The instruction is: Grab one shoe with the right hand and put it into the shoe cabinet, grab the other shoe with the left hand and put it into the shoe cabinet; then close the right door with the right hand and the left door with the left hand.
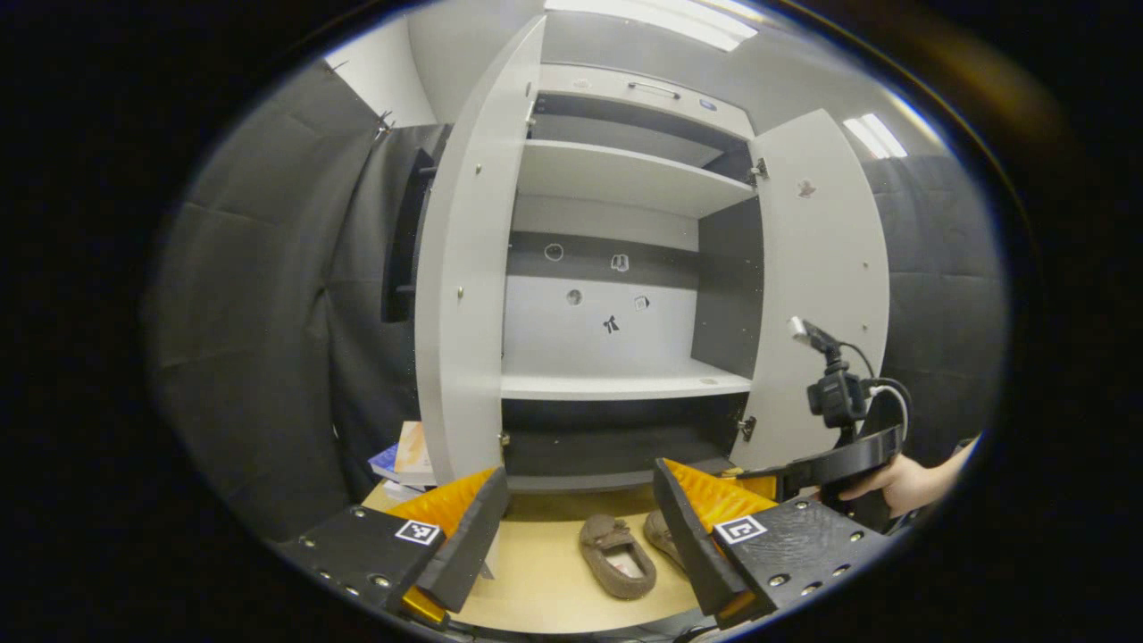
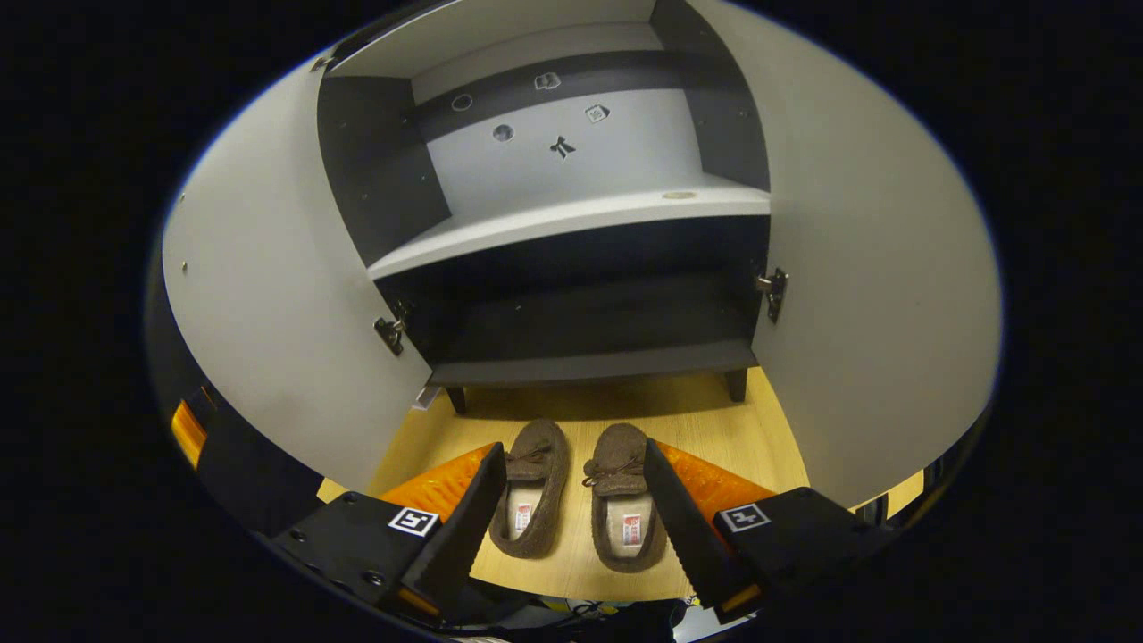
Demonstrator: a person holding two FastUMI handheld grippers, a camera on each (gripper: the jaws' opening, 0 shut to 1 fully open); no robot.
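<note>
Brown suede shoes (image 2: 576, 496), a pair, lie side by side on the wooden floor (image 2: 714, 420) between the spread fingers of the right gripper (image 2: 571, 522), before the open shoe cabinet (image 2: 571, 313). Left gripper (image 1: 580, 536) likewise spread, empty. Step: first grasp, pending; next calls for descending onto one shoe.

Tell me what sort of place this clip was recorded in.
Probably a staged recording booth, not a real home: dark cloth walls hang around a grey shoe cabinet with both doors open, and a pair of brown slippers lies on the wood floor before it.
</note>
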